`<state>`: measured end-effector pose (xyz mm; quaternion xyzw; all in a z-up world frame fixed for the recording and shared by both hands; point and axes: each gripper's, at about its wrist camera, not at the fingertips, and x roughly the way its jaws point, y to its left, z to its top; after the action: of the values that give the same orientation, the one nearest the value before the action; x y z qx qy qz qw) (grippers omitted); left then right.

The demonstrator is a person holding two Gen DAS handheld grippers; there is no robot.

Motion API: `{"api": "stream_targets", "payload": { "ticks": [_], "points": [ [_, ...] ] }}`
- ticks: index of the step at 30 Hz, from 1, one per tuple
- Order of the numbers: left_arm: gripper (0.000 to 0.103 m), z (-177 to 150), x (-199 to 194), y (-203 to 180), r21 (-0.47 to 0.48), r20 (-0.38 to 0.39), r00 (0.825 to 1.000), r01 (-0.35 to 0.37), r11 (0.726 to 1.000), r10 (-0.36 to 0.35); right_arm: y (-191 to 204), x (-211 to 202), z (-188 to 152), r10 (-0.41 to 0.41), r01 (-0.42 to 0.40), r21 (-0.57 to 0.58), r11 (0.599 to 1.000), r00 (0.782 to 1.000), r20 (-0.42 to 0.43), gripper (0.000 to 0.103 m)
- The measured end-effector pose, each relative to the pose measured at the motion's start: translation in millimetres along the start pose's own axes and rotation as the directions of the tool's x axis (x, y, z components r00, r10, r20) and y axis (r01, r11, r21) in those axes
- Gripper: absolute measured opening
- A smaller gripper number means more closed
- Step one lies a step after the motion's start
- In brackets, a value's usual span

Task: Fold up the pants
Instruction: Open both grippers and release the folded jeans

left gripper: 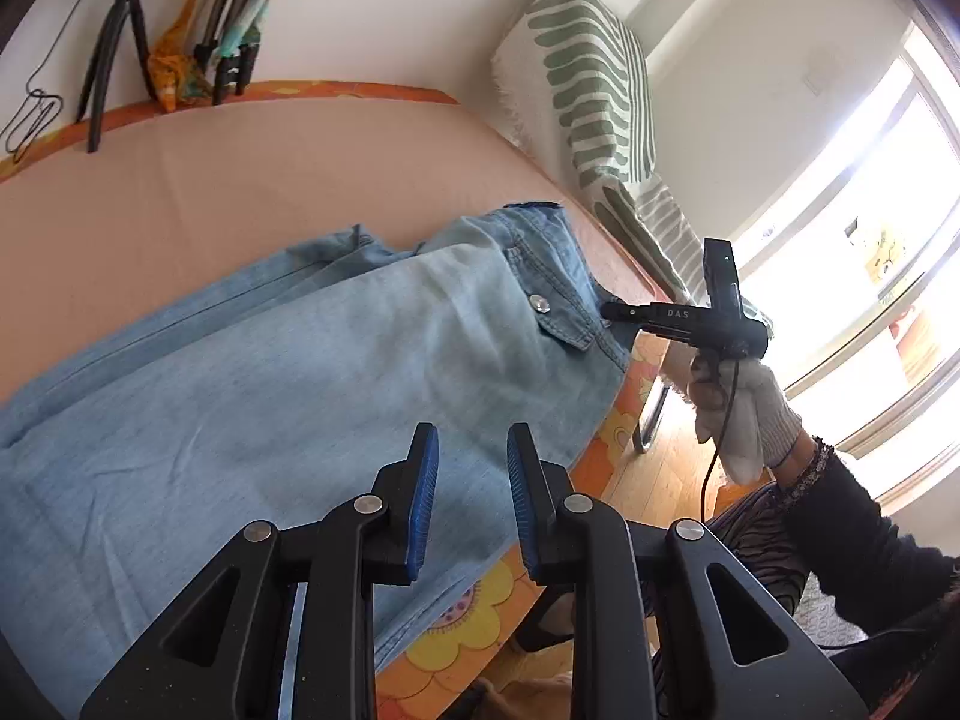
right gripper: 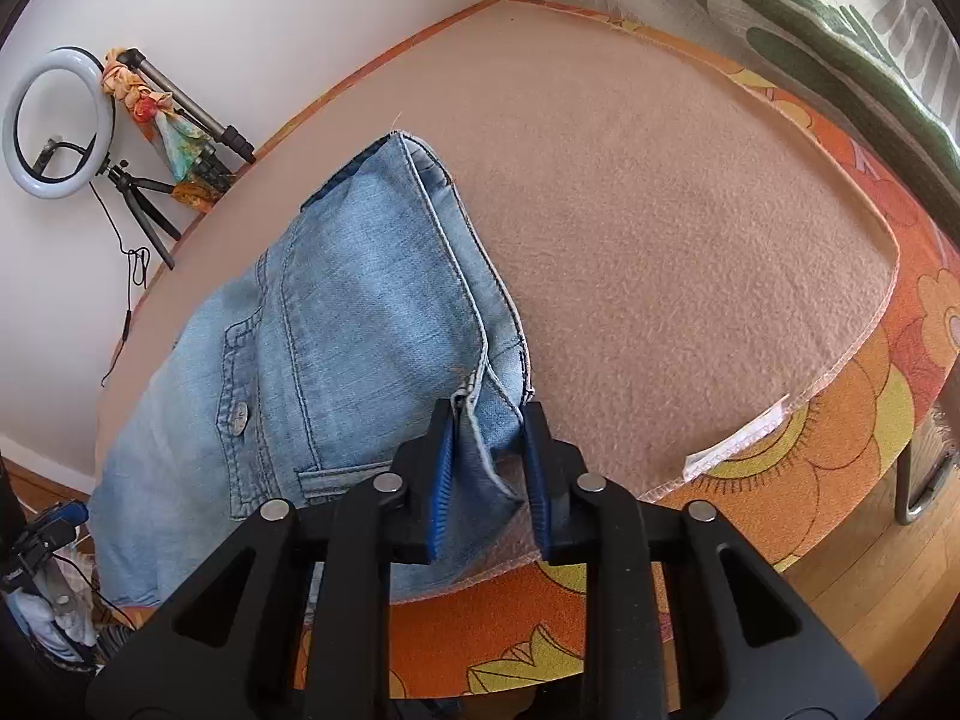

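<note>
Light blue denim pants (left gripper: 288,372) lie flat on a tan blanket (left gripper: 240,180), waistband toward the table's near corner. My left gripper (left gripper: 472,438) is open and empty, just above the pants' near edge. My right gripper (right gripper: 487,420) is open, its blue pads either side of the waistband corner (right gripper: 486,450) without pinching it. In the left wrist view the right gripper (left gripper: 606,312) sits at the waistband, held by a white-gloved hand (left gripper: 744,408). The pants also show in the right wrist view (right gripper: 336,330), with a rear pocket button (right gripper: 240,420).
The table has an orange flowered cover (right gripper: 840,420). A chair with a green-striped white throw (left gripper: 588,78) stands beyond the far side. A ring light (right gripper: 57,120) and tripods (left gripper: 114,42) lean against the wall. Wooden floor (right gripper: 870,600) lies below.
</note>
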<state>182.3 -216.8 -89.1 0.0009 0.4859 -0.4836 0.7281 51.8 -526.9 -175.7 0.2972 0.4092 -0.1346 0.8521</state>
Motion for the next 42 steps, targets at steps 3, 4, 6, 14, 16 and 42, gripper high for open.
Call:
{"api": "stream_targets", "payload": {
  "ticks": [3, 4, 6, 14, 16, 42],
  "points": [
    [0.022, -10, 4, 13, -0.026, -0.017, 0.998, -0.053, 0.998, 0.053, 10, -3, -2, -0.047, 0.048, -0.038, 0.998, 0.999, 0.023, 0.017],
    [0.022, -17, 3, 15, -0.038, -0.023, 0.999, -0.050, 0.998, 0.049, 14, -7, -2, -0.054, 0.056, -0.038, 0.998, 0.998, 0.039, 0.017],
    [0.022, -23, 7, 17, -0.052, -0.024, 0.998, -0.061, 0.997, 0.060, 19, -21, -2, -0.057, 0.059, -0.026, 0.998, 0.995, 0.080, 0.015],
    [0.022, -34, 40, 13, -0.021, -0.090, 0.996, -0.015, 1.000, 0.013, 32, -35, -6, -0.196, 0.210, -0.122, 0.970, 0.974, 0.113, 0.013],
    [0.022, -38, 53, 10, -0.006, -0.117, 0.993, -0.002, 1.000, 0.001, 33, -22, -10, -0.247, 0.259, -0.172, 0.950, 0.965, 0.087, 0.014],
    [0.022, -73, 9, 30, 0.063, -0.029, 0.977, -0.209, 0.976, 0.211, 255, 109, 64, -0.005, -0.096, -0.623, 0.777, 0.988, -0.158, 0.039]
  ]
}}
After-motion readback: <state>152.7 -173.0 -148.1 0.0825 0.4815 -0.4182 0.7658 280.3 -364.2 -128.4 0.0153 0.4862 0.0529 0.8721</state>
